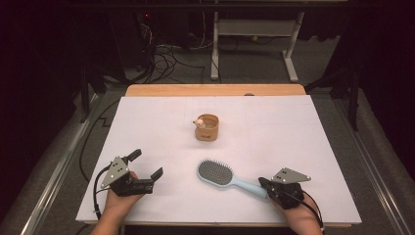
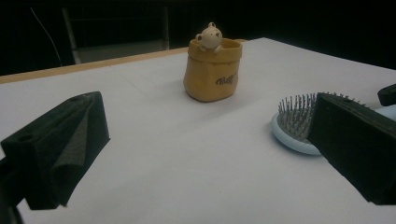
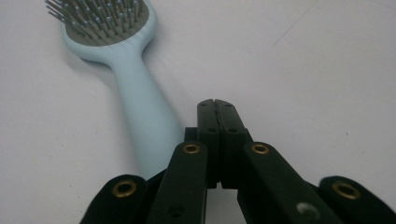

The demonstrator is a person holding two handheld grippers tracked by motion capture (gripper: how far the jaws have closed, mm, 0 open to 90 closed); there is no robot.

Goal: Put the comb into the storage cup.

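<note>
Right gripper [image 3: 215, 103], jaws pressed together and empty, rests beside the blue hairbrush [image 1: 221, 175] handle; left gripper [image 1: 145, 165] waits spread wide, facing the bear pot [image 2: 213, 70].

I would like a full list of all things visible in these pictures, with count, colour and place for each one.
hairbrush: one, light blue with grey bristle pad, near side of the table, handle toward the right gripper
pot: one, tan, sack-shaped, small bear figure on its rim, middle of the table
table: one, white top with a wooden far edge
desk frame: one, white, on the floor behind
cables: several, dark, floor behind
left gripper: one, black, jaws open, near left
right gripper: one, black, jaws shut, empty, beside the brush handle
</note>
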